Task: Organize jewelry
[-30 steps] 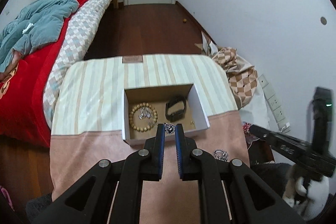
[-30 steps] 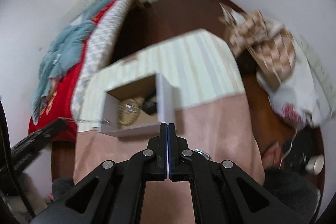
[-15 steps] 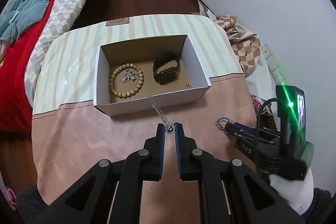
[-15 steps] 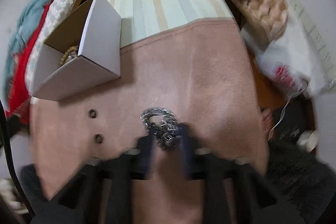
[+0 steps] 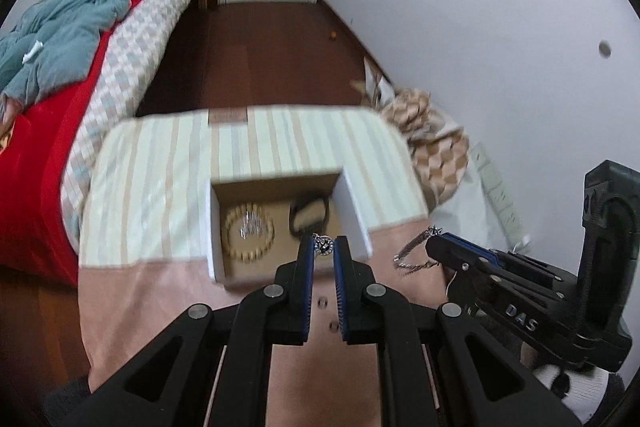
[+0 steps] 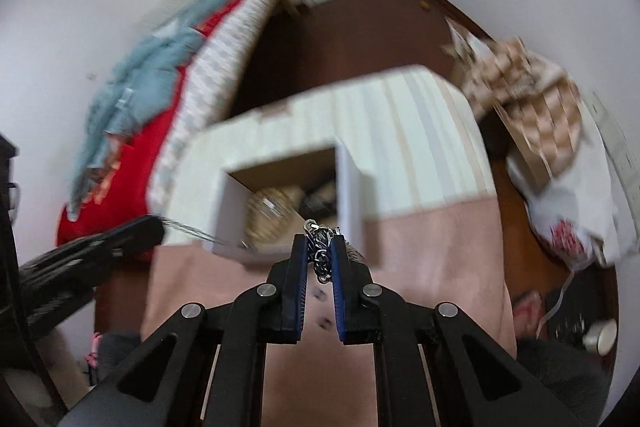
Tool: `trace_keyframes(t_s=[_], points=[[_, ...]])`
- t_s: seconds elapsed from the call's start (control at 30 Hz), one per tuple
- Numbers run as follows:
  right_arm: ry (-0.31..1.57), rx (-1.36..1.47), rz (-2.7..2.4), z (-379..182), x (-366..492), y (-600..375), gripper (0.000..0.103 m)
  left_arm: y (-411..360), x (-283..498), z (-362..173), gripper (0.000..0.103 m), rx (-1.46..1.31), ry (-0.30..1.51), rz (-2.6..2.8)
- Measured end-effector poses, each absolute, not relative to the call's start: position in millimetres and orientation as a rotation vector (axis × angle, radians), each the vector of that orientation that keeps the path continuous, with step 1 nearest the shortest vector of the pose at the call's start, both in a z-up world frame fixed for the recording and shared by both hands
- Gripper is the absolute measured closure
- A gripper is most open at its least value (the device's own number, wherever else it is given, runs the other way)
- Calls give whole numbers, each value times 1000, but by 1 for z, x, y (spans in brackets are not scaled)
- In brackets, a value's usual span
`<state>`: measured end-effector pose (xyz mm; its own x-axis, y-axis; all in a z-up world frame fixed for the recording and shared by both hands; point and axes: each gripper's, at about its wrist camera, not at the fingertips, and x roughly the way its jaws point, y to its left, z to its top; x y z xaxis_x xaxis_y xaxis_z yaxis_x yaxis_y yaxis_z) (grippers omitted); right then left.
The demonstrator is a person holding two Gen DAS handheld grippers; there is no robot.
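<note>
Currently my left claw [image 5: 323,251] is pinched on a small round pendant [image 5: 323,247] at its fingertips, held in the air just in front of the near wall of the white box [image 5: 219,227]. A fine chain [image 6: 188,229] trails from that claw toward the box, seen as a thin blurred line in the right wrist view. My right claw [image 6: 319,254] is clenched on a chunky silver link bracelet [image 6: 320,255], bunched between the blue pads, part of it poking above the tips; in the left wrist view its loose end hangs from the claw [image 5: 438,247] above the pink part of the tabletop [image 5: 168,299], right of the box. Inside the box: a wooden bead bracelet [image 5: 249,235] with a small silvery piece [image 5: 251,225] lying within its ring, left half; a black watch [image 5: 309,217] in the right half. Both frames are motion-blurred, so finer detail in the box is not readable. Two small dark studs [image 5: 326,314] lie on the pink cloth between the left claw's fingers, apart from each other. Bed [image 5: 48,107] with red cover stands left of the tabletop.
</note>
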<state>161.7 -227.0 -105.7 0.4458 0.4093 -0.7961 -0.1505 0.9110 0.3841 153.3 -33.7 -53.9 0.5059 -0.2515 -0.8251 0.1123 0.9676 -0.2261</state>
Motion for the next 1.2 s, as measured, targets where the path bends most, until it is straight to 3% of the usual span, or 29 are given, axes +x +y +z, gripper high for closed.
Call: trace_keyframes(t_s=[0.2,0.57,1.07,1.17,1.2], points=[[1038,230,432,-77,203,-197,91,-17,191,-44,96,-146,1006,-212],[1201,232,464,-133,252,-174,91,1,231,-97,96,-152,1152,-197],[1443,251,526,-182,273,-149,90,25,246,-121,93,-192,1223,-87],[1491,209,467,-191,275,-151,84,26,243,-121,82,-156,1207,-60],[1481,205,464,-188,273,-152,74,26,242,-120,74,-148,1200,-57]])
